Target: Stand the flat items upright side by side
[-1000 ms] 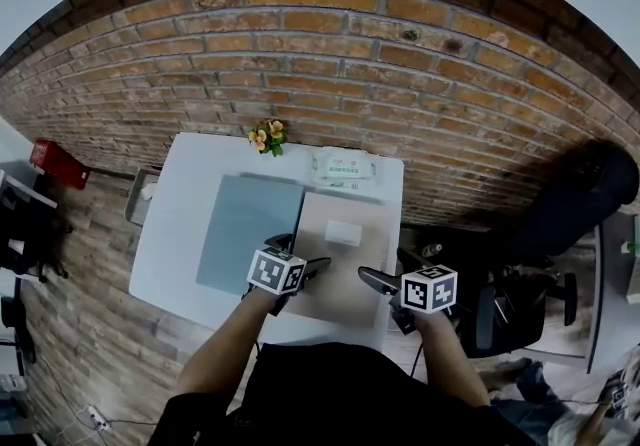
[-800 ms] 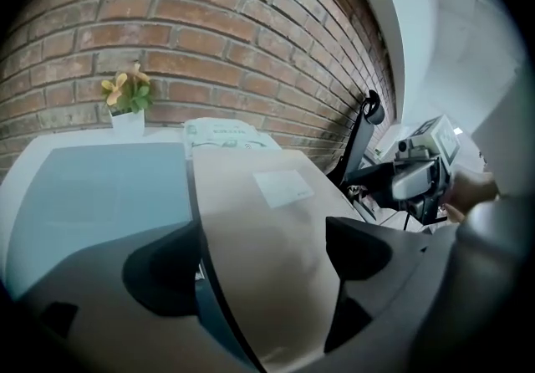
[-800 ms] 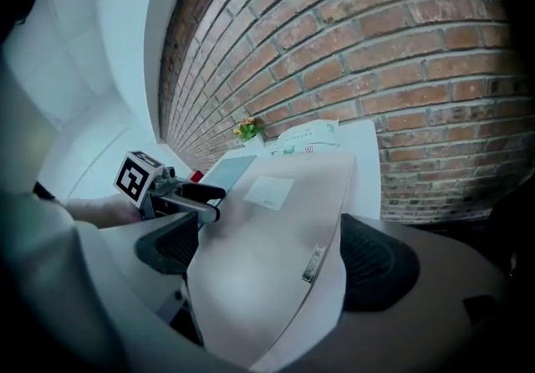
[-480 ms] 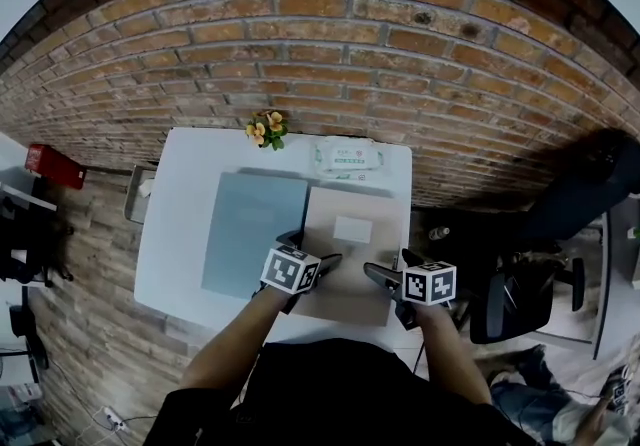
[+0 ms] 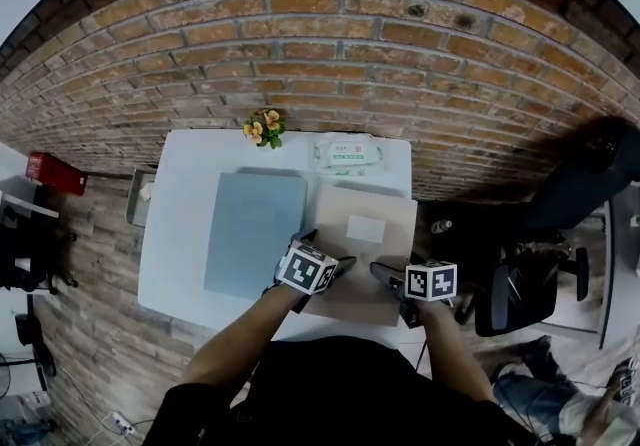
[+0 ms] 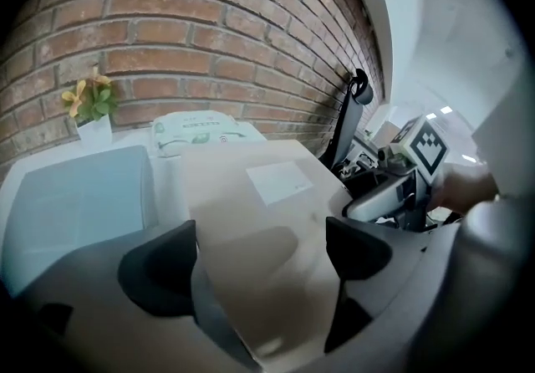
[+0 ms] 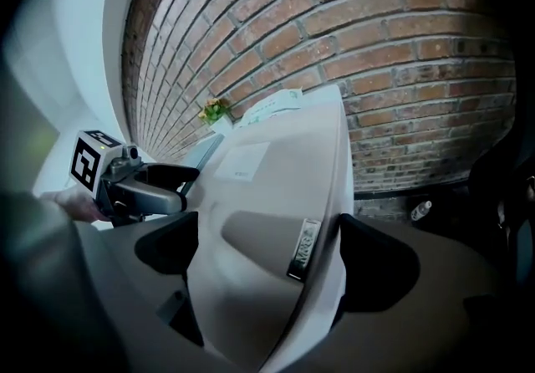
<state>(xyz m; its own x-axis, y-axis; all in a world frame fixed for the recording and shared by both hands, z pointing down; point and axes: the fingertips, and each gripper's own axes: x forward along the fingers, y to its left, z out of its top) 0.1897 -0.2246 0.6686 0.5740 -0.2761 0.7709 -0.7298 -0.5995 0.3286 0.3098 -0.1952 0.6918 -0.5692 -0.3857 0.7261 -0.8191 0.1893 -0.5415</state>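
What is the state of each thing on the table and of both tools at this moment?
Beige folder, near end tilted up, not upright.
Blue folder, lying flat.
Wipes pack, lying flat.
Flower pot, upright.
Left tool, open, beige folder between its jaws.
Right tool, open, beige folder between its jaws.

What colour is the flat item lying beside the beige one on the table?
The flat item is plain pale grey-blue; the head view shows it best.
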